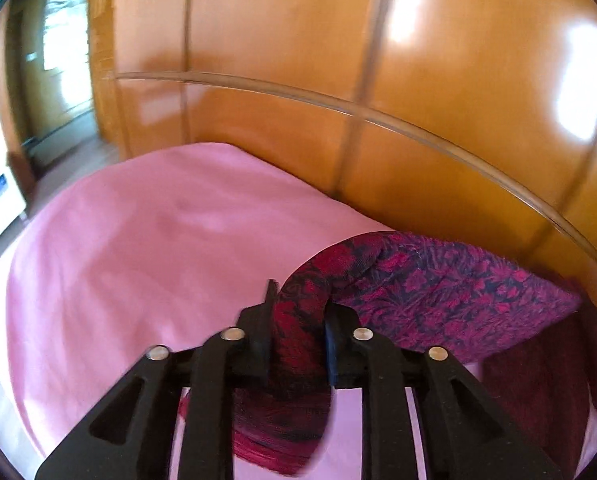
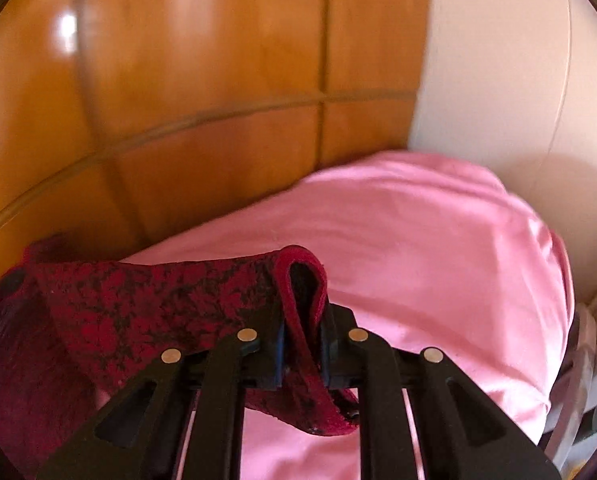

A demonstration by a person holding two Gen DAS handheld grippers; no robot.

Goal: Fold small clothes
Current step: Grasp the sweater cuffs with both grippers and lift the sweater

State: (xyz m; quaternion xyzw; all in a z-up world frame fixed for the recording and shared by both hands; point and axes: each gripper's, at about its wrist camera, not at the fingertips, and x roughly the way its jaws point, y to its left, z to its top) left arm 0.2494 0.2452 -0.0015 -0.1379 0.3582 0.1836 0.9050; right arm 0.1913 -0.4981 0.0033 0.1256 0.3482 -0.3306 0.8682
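Both grippers, left gripper [image 1: 298, 320] and right gripper [image 2: 301, 320], are clamping the red patterned cloth [image 1: 438, 292] above the pink sheet [image 1: 138, 248].

Left gripper [image 1: 298, 320], right gripper [image 2: 302, 320]: matte black linkage arms with triangular cut-outs, four silver rivets each, blue pads inside the fingers [image 2: 279, 350].

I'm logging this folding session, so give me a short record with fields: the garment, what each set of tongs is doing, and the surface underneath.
garment: red and dark patterned cloth, lifted
left tongs: shut on a bunched edge of the cloth
right tongs: shut on a folded edge of the cloth
surface: pink sheet
background: wooden panels
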